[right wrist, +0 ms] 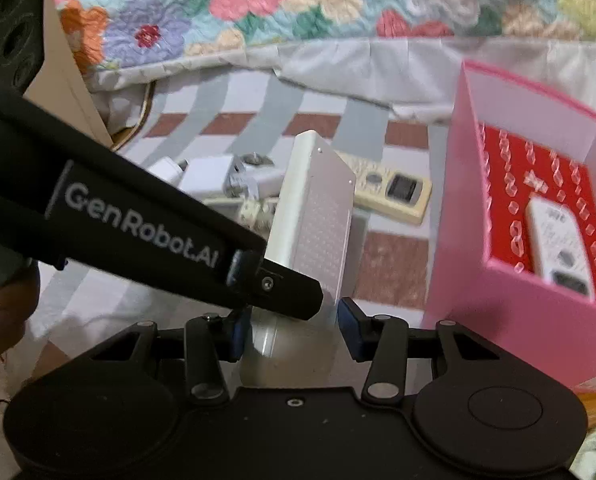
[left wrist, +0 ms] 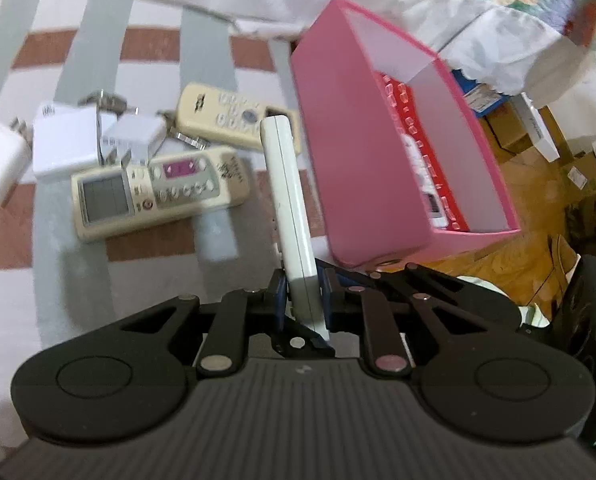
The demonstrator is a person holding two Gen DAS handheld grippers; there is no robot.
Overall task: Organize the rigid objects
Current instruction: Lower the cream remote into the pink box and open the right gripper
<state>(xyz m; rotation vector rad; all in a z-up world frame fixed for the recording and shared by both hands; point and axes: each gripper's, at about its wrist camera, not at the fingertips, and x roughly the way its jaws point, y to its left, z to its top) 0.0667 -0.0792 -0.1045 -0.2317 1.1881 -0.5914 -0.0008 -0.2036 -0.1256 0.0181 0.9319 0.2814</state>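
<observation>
A white remote (left wrist: 286, 184) stands edge-on in my left gripper (left wrist: 303, 280), which is shut on its thin sides. In the right wrist view the same remote (right wrist: 317, 208) shows its dotted back. The left gripper's black finger (right wrist: 138, 216) crosses in front of it. My right gripper (right wrist: 294, 330) has its blue pads against both long edges of the remote's lower end. The pink box (left wrist: 357, 140) stands just to the right, with a red lining and another white remote (right wrist: 557, 240) lying inside. Two cream remotes (left wrist: 158, 196) (left wrist: 234, 114) lie on the striped cover.
Several white chargers (left wrist: 66, 144) with metal prongs lie left of the cream remotes. A floral quilt (right wrist: 298, 8) with a white border is bunched behind everything. Right of the pink box (right wrist: 497, 300) the bed ends, with cartons on a wooden floor (left wrist: 537, 152).
</observation>
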